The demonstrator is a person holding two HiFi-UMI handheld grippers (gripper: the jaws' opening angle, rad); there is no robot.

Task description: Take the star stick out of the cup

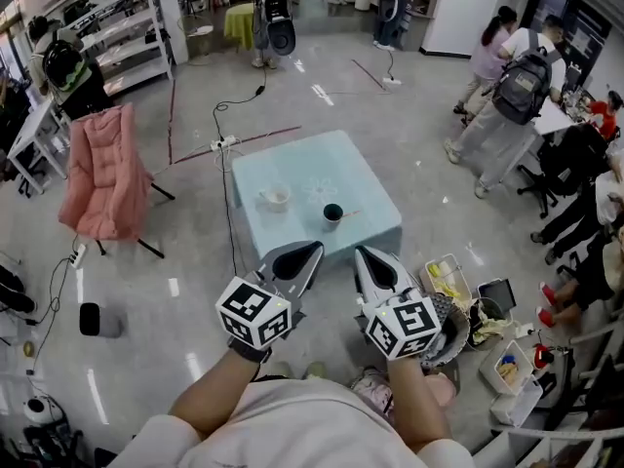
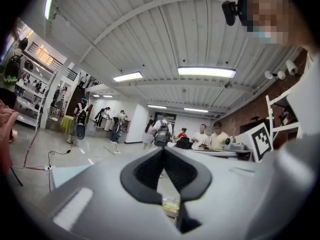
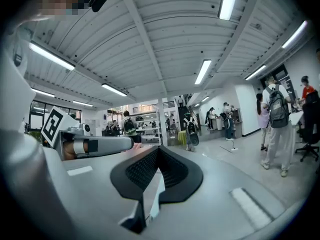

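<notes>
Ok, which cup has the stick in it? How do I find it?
Find the pale blue table in the middle of the floor. Two cups stand on it. Pick the dark cup on the right, with a thin stick poking out, not the white cup on the left.

One light-blue table. Two cups: one white cup, one dark cup. One stick. Two grippers: left gripper, right gripper. One pink coat.
</notes>
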